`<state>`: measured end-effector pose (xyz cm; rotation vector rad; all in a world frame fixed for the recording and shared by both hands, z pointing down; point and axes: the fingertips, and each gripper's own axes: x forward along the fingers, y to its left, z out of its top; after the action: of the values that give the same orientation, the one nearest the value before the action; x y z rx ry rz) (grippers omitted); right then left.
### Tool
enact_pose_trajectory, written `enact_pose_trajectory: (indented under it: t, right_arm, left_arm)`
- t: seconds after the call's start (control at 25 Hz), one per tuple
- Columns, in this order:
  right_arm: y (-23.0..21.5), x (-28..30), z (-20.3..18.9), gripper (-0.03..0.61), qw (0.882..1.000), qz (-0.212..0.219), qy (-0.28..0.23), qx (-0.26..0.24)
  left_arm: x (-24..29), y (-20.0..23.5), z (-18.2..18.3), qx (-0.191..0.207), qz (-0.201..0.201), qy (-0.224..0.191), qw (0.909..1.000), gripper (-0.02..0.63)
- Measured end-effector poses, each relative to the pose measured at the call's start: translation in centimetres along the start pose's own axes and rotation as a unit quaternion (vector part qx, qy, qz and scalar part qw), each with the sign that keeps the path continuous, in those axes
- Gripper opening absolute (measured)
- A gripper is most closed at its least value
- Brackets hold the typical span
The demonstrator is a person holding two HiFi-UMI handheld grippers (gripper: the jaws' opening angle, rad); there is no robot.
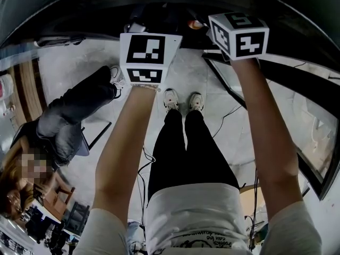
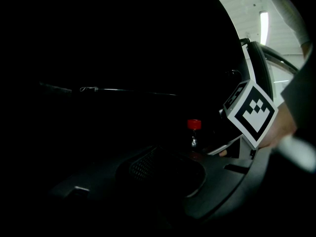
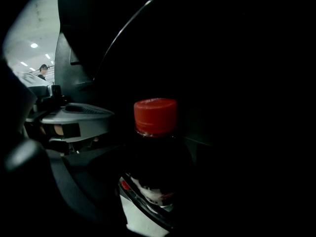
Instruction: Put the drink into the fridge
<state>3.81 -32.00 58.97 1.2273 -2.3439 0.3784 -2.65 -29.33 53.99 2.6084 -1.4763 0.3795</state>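
- Drink: a small clear plastic bottle of dark liquid (image 3: 157,157), upright, topped with a ribbed red screw cap (image 3: 155,115).
- Label: a white wrap band with red marks (image 3: 145,191) sits low on the bottle. Its print is too dim to read.
- Right gripper (image 3: 157,186): jaws closed on the bottle's body, with the cap standing clear above them. Everything behind the jaws is black.
- Left gripper (image 2: 165,174): jaws stand apart with nothing between them. A mesh-textured pad (image 2: 142,164) shows on the left-hand jaw.
- From the left jaws, the bottle stands beyond them and slightly to the right. Only its red cap and glinting neck show.
- A white cube with black square markers (image 2: 249,113), on the right gripper, sits just right of the bottle. It carries patterns only, no lettering.
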Motion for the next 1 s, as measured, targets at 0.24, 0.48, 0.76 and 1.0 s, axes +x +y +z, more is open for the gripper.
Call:
enact_pose_trajectory:
  t: [0.24,0.48,0.76,1.0]
  right_arm:
    - [-0.5,-2.3,-1.0,0.445,1.000,-0.006,0.007,0.014]
    - [0.5,-4.2,-1.1,0.420,0.999,0.006,0.011,0.029]
    - [1.3,-6.4,-0.9,0.337,0.999,0.012,0.007,0.038]
    - [4.0,-9.5,0.3,0.217,0.999,0.035,-0.005,0.016]
  left_arm:
    - [-0.9,-0.6,0.4,-0.002,-0.003,0.002,1.0000,0.020]
    - [-2.5,-0.7,0.5,-0.029,-0.003,0.001,0.9996,0.020]
    - [-4.0,-2.4,2.1,-0.015,-0.020,0.004,0.9997,0.020]
    - [-6.1,-3.7,3.5,-0.032,-0.030,0.006,0.9990,0.020]
